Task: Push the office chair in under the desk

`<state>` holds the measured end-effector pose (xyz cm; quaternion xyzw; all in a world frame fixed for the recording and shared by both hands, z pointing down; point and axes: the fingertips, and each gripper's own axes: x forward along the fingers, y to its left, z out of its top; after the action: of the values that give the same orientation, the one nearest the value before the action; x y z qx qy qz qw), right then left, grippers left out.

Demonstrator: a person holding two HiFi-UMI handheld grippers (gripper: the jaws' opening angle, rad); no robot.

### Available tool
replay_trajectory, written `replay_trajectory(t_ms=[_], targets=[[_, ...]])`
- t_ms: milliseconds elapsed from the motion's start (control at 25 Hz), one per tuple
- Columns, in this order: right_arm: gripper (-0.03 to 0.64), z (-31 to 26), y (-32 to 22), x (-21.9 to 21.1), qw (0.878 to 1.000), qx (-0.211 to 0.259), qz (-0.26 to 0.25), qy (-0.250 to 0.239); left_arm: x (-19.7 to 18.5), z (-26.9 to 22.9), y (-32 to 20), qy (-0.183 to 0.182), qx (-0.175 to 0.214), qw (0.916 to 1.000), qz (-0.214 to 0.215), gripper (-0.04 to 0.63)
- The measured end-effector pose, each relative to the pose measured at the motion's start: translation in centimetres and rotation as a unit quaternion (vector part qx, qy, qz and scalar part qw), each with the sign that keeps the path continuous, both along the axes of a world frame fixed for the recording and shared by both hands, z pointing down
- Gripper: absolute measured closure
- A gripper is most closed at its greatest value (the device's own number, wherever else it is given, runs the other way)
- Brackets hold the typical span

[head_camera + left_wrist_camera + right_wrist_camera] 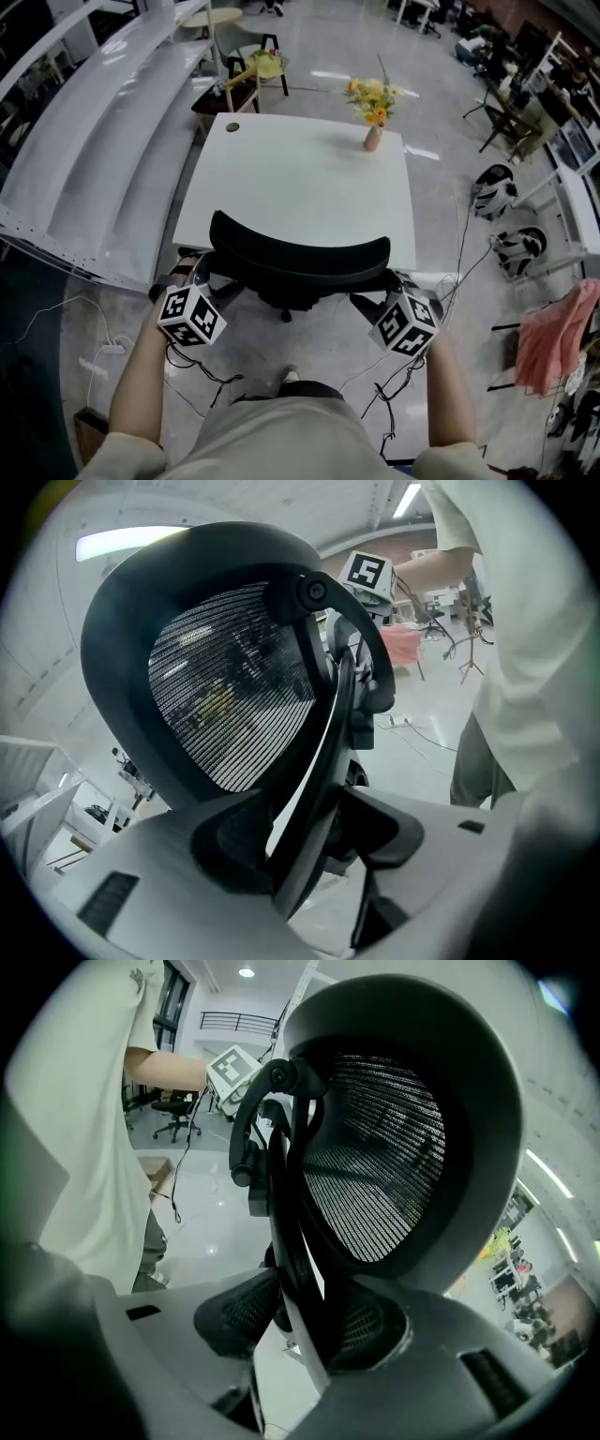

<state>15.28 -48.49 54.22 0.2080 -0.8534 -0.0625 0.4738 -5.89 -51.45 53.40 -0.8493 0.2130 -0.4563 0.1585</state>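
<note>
The black mesh office chair (300, 258) stands at the near edge of the white desk (300, 178), with its seat hidden under the desktop and the backrest. My left gripper (206, 274) is at the backrest's left edge. In the left gripper view its jaws (314, 841) stand wide around the backrest frame (323, 761), and the pads look just off it. At the backrest's right edge my right gripper (397, 283) is shut on the frame (291, 1232), a pad (239, 1312) on each side.
A small vase of yellow flowers (373, 138) stands at the desk's far right. A long white panel (103, 141) runs along the left. A wooden chair (248, 70) sits beyond the desk. Cables (202, 375) trail on the floor by my feet. White headsets (494, 192) lie on the floor at the right.
</note>
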Motion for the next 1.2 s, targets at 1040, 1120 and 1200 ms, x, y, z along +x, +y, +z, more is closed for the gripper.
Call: replay_trajectory(t_ms=[1040, 1120, 1200], targets=[[0.532, -8.3, 2.6, -1.6, 0.971, 0.070, 0.163, -0.163, -0.1, -9.6, 3.7, 0.185, 0.055, 0.9734, -0.124, 0.422], [0.558, -10.0, 3.6, -2.5, 0.961, 0.077, 0.178, -0.199, -0.1, -10.7, 4.5, 0.190, 0.065, 0.9732, -0.112, 0.436], [0.565, -11.5, 4.5, -3.3, 0.952, 0.088, 0.189, -0.223, -0.1, -11.8, 5.3, 0.195, 0.074, 0.9726, -0.102, 0.437]])
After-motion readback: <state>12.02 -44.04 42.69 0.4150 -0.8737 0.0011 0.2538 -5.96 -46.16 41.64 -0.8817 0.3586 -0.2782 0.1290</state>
